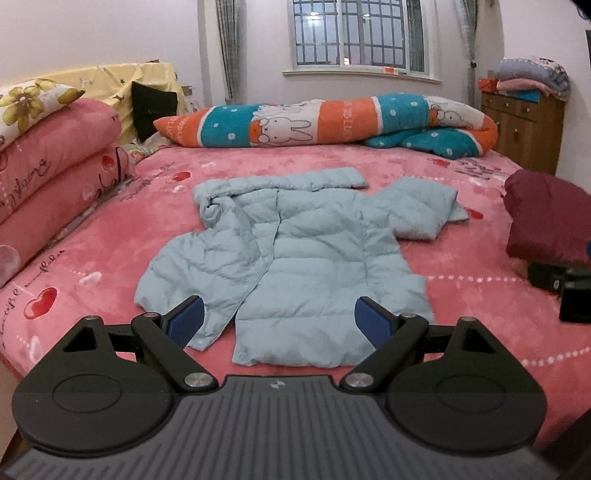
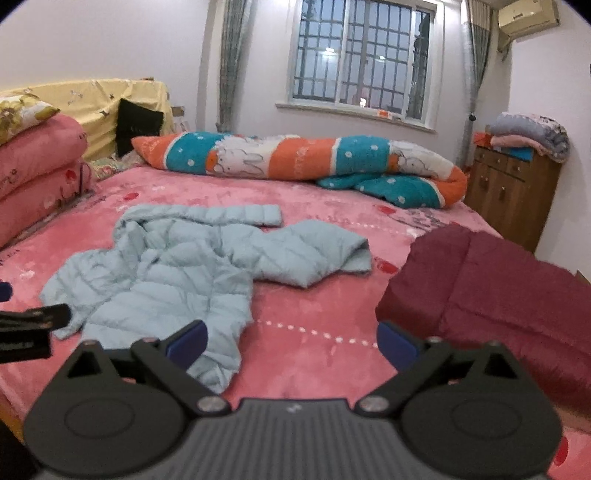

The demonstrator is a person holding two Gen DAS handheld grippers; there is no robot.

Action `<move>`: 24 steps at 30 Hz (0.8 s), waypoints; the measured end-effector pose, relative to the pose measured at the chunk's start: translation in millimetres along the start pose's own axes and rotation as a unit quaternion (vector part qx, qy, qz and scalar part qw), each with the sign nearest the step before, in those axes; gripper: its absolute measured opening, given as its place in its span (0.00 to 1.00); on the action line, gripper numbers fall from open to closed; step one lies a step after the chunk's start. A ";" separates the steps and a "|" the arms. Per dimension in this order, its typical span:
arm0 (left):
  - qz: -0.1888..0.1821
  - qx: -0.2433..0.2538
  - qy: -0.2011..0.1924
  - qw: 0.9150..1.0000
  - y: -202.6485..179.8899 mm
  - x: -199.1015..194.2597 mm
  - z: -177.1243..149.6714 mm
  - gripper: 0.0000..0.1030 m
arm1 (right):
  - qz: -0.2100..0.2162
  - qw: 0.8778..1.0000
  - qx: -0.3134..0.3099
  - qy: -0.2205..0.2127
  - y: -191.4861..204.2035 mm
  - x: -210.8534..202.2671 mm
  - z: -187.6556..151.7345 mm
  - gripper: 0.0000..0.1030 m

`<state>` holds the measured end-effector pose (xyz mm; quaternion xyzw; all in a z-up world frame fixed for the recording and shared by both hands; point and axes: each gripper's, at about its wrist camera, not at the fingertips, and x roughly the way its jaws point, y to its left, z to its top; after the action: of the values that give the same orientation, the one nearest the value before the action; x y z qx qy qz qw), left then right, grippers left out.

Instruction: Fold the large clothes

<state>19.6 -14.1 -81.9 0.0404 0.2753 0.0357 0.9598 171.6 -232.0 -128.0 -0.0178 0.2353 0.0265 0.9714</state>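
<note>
Nearest me, my left gripper point(image 1: 279, 321) is spread wide and grips nothing, its blue pads point(image 1: 186, 320) hanging just above the hem of the pale blue puffer jacket point(image 1: 284, 254). My right gripper point(image 2: 291, 339) is likewise parted and empty, over the pink bedspread point(image 2: 314, 306) between the jacket's lower corner and a dark red quilted garment point(image 2: 491, 295) that lies bunched on the right side of the bed. The jacket is spread front-up on the bedspread, hem towards me, one sleeve folded out to the right and the other lying across the top by the collar. To the left, pink pillows point(image 1: 55, 166) are stacked with a floral one on top. Farther back, a rolled orange and teal rabbit blanket point(image 1: 332, 122) runs across the head of the bed. Behind it stand a wooden cabinet point(image 1: 524, 129) with folded bedding on top, at the right, and a barred window point(image 1: 358, 33) in the far wall.
</note>
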 end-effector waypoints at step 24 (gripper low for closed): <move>0.064 -0.035 -0.028 0.997 60.0 93.9 0.9 1.00 | 0.131 0.985 0.078 0.083 4.0 107.5 -15.6 0.87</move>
<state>96.7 54.0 -124.6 0.0251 0.2441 0.1059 0.9636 259.8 -224.0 -191.2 0.0865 0.3167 0.1337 0.9351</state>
